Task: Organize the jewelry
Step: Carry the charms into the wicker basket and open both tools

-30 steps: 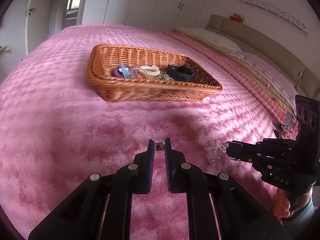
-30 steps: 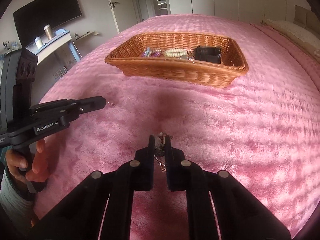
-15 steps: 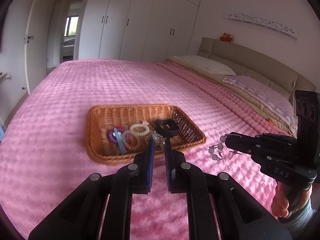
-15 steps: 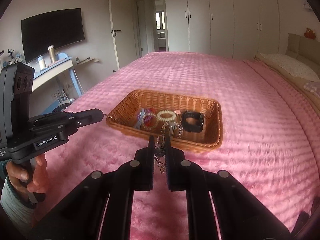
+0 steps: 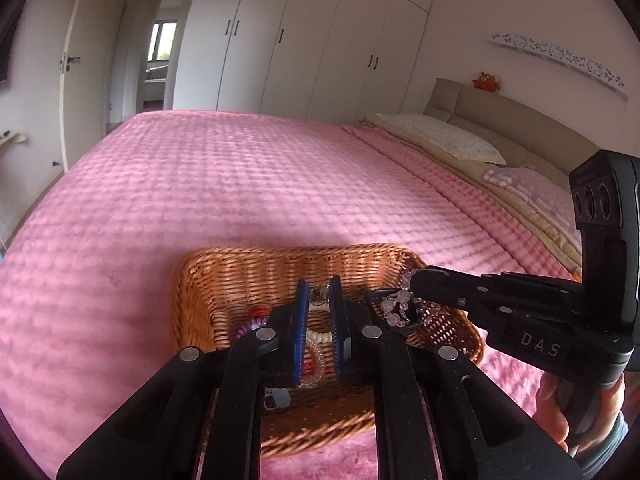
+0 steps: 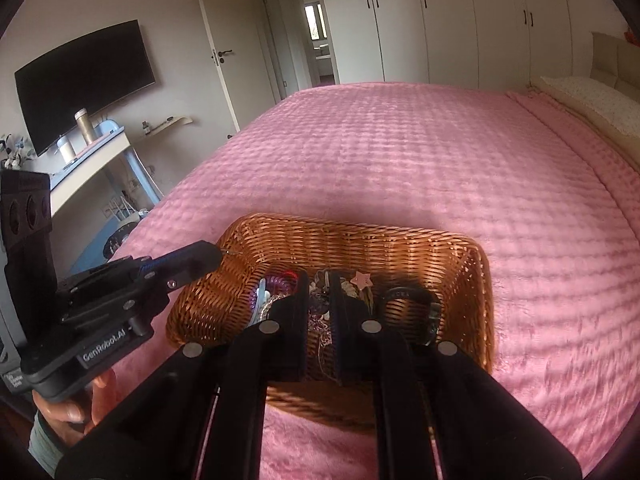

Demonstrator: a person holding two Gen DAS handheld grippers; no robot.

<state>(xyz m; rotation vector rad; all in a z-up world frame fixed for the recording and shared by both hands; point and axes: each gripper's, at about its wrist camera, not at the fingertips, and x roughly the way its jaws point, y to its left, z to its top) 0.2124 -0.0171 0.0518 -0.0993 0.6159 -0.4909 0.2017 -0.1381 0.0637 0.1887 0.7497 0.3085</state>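
Both tools hang above the wicker basket (image 5: pixel 208 292) on the pink bedspread (image 5: pixel 240 184). The left tool (image 5: pixel 319 294) is clenched on a small metal charm (image 5: pixel 319 295) pinched between its blue pads, over the middle of the basket. The right tool (image 6: pixel 319 294) is clenched on a bead bracelet (image 5: pixel 396 308), whose clear beads dangle from its tip over the basket's right part, just above a black band (image 6: pixel 408 300). Inside the basket lie a purple coil hair tie (image 6: pixel 276 284), a pearl bracelet (image 5: pixel 318 336) and a pink star charm (image 6: pixel 363 279), close together on the floor.
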